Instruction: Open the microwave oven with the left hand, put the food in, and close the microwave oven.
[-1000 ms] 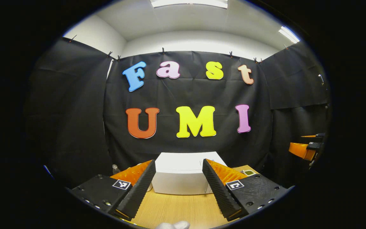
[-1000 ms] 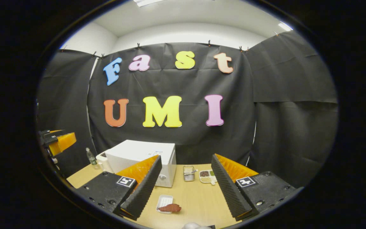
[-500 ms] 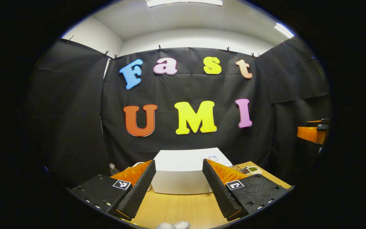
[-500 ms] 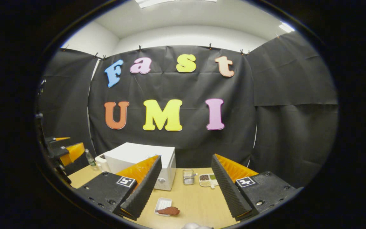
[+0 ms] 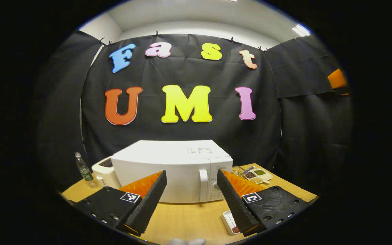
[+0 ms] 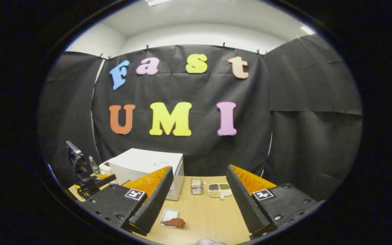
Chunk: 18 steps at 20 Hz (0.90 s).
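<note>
Gaping wide and holding nothing, left gripper [image 5: 191, 197] frames the shut microwave [image 5: 172, 170] at lower centre; right gripper [image 6: 199, 200] likewise spread, empty. Food [image 6: 174, 222] on small tray [image 6: 167, 215] at lower centre, in front of the microwave. Bottle [image 5: 83, 169], toaster [image 5: 104, 172] lower left; compartment dish [image 6: 219, 190] on wooden table [image 6: 206, 214].

bare table [image 5: 185, 217] fronts the shut microwave [image 5: 172, 172].
</note>
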Tool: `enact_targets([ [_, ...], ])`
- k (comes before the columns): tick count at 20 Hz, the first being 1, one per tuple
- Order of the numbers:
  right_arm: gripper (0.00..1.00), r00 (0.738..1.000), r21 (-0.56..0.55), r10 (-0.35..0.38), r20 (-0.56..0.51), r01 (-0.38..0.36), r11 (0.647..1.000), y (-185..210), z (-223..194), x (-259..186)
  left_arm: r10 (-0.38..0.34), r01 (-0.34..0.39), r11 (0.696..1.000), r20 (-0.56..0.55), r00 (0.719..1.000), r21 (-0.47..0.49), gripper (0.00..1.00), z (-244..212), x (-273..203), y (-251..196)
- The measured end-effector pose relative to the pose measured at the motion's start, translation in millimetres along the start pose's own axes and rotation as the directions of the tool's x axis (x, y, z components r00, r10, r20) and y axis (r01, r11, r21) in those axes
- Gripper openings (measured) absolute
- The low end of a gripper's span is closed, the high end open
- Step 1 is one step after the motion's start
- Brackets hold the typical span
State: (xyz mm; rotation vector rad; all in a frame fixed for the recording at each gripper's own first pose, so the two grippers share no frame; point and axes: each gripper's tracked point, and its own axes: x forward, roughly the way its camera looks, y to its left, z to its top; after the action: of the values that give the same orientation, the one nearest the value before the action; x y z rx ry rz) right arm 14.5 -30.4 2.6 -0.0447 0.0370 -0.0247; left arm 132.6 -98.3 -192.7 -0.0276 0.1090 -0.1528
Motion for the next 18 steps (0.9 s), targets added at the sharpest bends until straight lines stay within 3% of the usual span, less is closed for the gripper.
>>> enact_targets([
  [2,0.95,1.0,-0.005,-0.018,-0.024,0.018,1.0,-7.0,-3.7,0.8,-0.003,0.002,1.0,-0.055,0.998,-0.008,0.94,-30.2,27.5,-8.6],
  [3,1.0,0.999,-0.014,-0.03,-0.035,0.03,0.999,-11.5,-4.8,1.5,-0.008,0.008,1.0,-0.07,0.998,-0.007,0.94,-43.2,41.8,-11.7],
  [7,0.95,0.995,-0.047,-0.073,-0.067,0.07,0.996,-27.5,-9.5,6.2,-0.017,0.017,1.0,-0.119,0.993,0.002,0.95,-80.6,91.3,-20.0],
  [8,0.95,0.993,-0.048,-0.088,-0.076,0.085,0.995,-32.7,-12.1,7.5,-0.012,0.012,1.0,-0.117,0.993,0.003,0.84,-84.9,101.1,-19.1],
  [9,0.95,0.991,-0.044,-0.102,-0.082,0.099,0.994,-38.6,-13.3,9.8,0.001,0.001,1.0,-0.121,0.993,0.011,0.84,-90.2,109.8,-16.2],
  [10,0.95,0.99,-0.04,-0.109,-0.092,0.106,0.994,-40.4,-15.8,11.8,0.015,-0.013,1.0,-0.129,0.992,0.011,0.95,-95.6,116.5,-13.7],
  [11,0.95,0.988,-0.039,-0.119,-0.1,0.115,0.993,-43.2,-17.7,12.6,0.017,-0.018,1.0,-0.137,0.99,-0.001,0.94,-99.6,121.6,-14.0],
  [14,0.95,0.985,-0.051,-0.127,-0.116,0.121,0.991,-47.9,-23.6,17.1,0.012,-0.011,1.0,-0.134,0.991,0.005,0.81,-101.2,131.1,-16.8],
  [15,0.95,0.985,-0.052,-0.125,-0.118,0.12,0.991,-47.0,-23.1,17.9,0.017,-0.015,1.0,-0.129,0.992,0.015,0.81,-100.0,133.3,-14.7],
  [17,0.95,0.985,-0.048,-0.12,-0.123,0.115,0.992,-46.1,-25.1,21.5,0.031,-0.03,0.999,-0.138,0.99,0.012,0.7,-105.7,137.9,-11.3],
  [18,0.95,0.985,-0.046,-0.115,-0.125,0.11,0.993,-45.1,-26.5,22.2,0.036,-0.036,0.999,-0.135,0.99,0.001,0.41,-107.7,136.9,-8.0],
])
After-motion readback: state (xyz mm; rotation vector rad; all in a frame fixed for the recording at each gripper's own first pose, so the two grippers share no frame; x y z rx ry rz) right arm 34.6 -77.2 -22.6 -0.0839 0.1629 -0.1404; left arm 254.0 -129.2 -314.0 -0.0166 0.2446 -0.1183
